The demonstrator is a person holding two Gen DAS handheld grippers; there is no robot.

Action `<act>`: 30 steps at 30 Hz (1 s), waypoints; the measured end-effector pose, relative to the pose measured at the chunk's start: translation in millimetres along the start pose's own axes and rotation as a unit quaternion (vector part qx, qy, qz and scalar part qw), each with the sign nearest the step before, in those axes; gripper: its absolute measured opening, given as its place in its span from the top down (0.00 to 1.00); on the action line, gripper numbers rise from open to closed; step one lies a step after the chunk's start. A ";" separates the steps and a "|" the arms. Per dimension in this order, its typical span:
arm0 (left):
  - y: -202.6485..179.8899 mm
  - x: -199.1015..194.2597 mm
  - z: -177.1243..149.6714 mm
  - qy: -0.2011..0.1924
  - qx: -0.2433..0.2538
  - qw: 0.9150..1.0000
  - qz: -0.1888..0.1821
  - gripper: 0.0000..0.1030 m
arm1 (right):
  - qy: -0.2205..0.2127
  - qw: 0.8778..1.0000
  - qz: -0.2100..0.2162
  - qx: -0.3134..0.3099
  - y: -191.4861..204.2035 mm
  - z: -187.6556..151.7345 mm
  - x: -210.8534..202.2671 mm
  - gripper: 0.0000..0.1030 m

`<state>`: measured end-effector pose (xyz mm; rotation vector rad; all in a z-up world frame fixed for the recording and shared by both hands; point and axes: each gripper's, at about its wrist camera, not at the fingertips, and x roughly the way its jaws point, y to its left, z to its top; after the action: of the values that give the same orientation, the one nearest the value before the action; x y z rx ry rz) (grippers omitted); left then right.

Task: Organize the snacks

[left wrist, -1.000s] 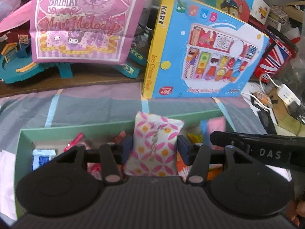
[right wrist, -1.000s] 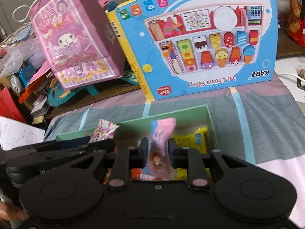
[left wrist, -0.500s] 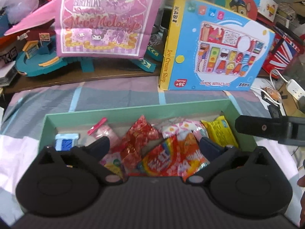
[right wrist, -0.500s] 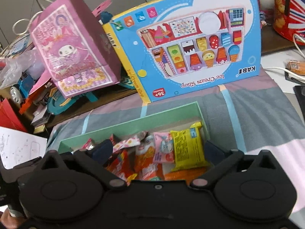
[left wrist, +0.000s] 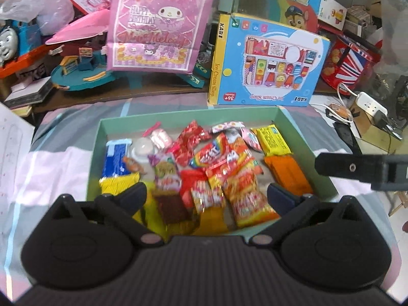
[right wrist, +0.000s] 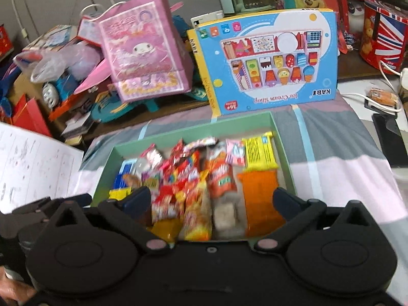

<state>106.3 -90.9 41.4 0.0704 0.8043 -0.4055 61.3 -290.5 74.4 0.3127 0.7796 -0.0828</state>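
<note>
A green box point(left wrist: 301, 137) point(right wrist: 283, 148) holds several snack packets: a yellow one point(left wrist: 272, 139) point(right wrist: 258, 153), an orange one point(left wrist: 288, 173) point(right wrist: 260, 199), red ones point(left wrist: 191, 140), a blue one point(left wrist: 116, 159). The pink-and-white patterned packet point(left wrist: 227, 126) and the pink packet point(right wrist: 236, 151) lie at the far side. My left gripper point(left wrist: 207, 197) is open and empty above the box's near end. My right gripper point(right wrist: 211, 202) is open and empty above the near end too; it shows as a black bar in the left wrist view point(left wrist: 357, 169).
The box sits on a striped cloth point(left wrist: 71, 158). Behind it stand a blue Ice Cream Shop toy box point(left wrist: 267, 63) point(right wrist: 270, 58) and a pink gift bag point(left wrist: 158, 23) point(right wrist: 142, 53). Toys clutter the far left; a red tin point(left wrist: 349, 63), cables and a charger lie right. Paper sheets point(right wrist: 30, 163) lie left.
Both grippers opened and let their packets fall into the box, then pulled back and up. More of the box and its snacks now shows.
</note>
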 end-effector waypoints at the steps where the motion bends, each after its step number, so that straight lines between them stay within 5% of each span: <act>1: 0.8 -6.3 -4.9 -0.002 -0.001 1.000 0.002 0.00 | 0.001 1.000 -0.001 -0.002 2.0 -5.2 -5.5 0.00; 19: 35.6 -39.8 -85.4 0.015 -0.045 0.997 0.053 0.00 | 0.051 0.997 -0.057 -0.021 11.6 -87.2 -28.5 0.00; 30: 45.4 -25.7 -94.7 0.042 -0.049 0.995 0.078 0.00 | 0.074 0.993 -0.083 -0.024 4.5 -96.9 -12.4 0.00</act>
<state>42.6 -20.6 -10.3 0.0590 0.8935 -0.2157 -12.4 -256.9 19.5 0.2087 0.9533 -0.1981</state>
